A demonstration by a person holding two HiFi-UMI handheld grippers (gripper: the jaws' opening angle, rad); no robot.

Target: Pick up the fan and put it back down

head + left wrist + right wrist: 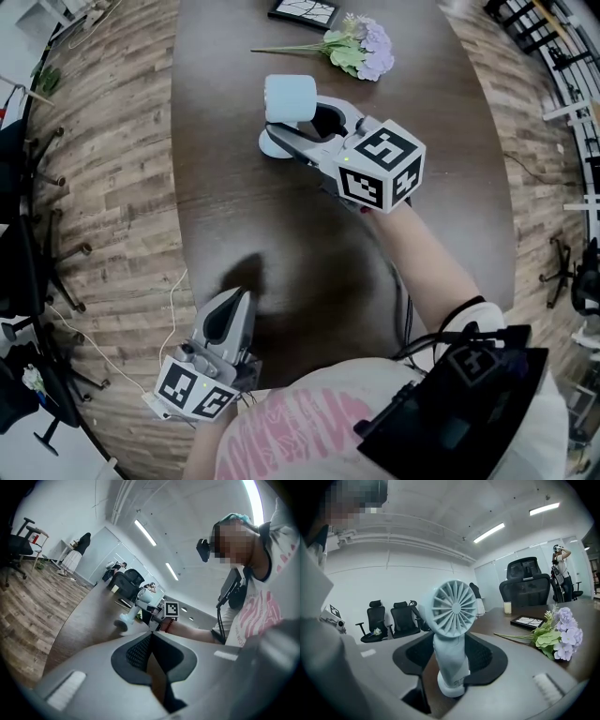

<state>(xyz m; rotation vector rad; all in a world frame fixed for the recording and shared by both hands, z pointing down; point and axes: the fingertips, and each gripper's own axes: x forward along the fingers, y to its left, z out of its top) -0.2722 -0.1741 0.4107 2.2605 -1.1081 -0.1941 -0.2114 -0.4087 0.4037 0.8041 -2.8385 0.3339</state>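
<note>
Over the surface (234,216), had right tool (451,641) clamped on the fan (452,604) — left tool (151,634) shut, empty, by the near edge.

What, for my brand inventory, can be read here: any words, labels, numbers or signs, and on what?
None reads clearly.
On the fan: small print low on the stem, too blurred.
On the shirt: pink print, unreadable.
On the right gripper and left gripper: square black-and-white markers, no words.
</note>
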